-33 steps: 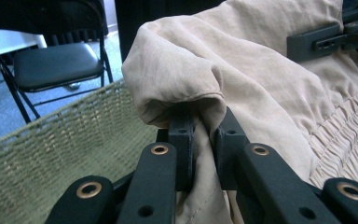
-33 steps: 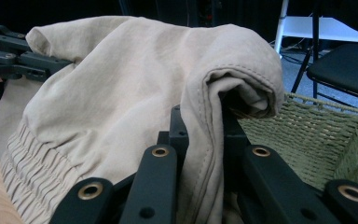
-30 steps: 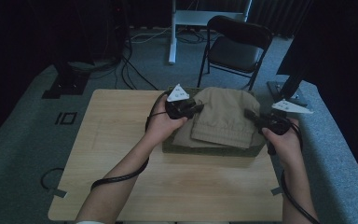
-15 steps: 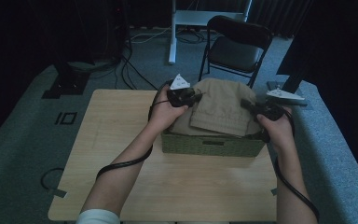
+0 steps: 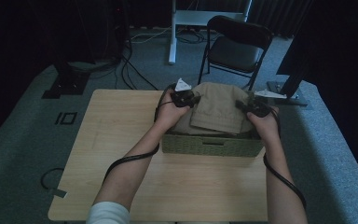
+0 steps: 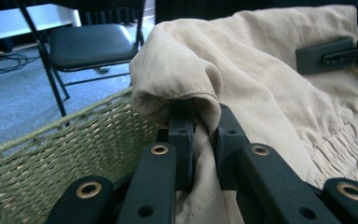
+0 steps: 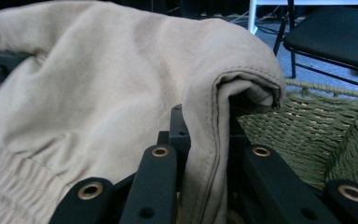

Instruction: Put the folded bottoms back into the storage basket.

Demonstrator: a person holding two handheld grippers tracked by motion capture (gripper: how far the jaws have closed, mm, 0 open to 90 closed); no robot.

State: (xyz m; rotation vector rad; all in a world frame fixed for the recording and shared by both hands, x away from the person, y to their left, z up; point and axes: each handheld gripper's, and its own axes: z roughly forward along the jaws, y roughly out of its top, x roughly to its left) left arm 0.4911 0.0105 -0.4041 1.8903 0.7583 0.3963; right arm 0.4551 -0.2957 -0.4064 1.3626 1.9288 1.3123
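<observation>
While both grippers hold the folded beige garment (image 5: 216,109) over the green woven basket (image 5: 212,145), the step in hand appears to be lowering it inside. The basket stands at the far right part of the wooden table (image 5: 121,140), and the garment sits in its mouth, bulging above the rim.

Left gripper (image 5: 186,99): jaws clenched on a bunched fold at the garment's left edge; the left gripper view shows cloth pinched between the pads just beside the basket wall (image 6: 51,154). Right gripper (image 5: 254,108): jaws clenched on a seamed fold (image 7: 209,140) at the garment's right edge, with the basket's inner wall (image 7: 307,135) to its right.

Recommendation: lower both ends level and together, so the fold stays flat and neither corner drags over the rim. Keep each gripper inside the basket walls. Release only once the cloth rests on the bottom; letting go early would, in my judgement, let the fold spring open.

A black folding chair (image 5: 237,46) stands beyond the table.
</observation>
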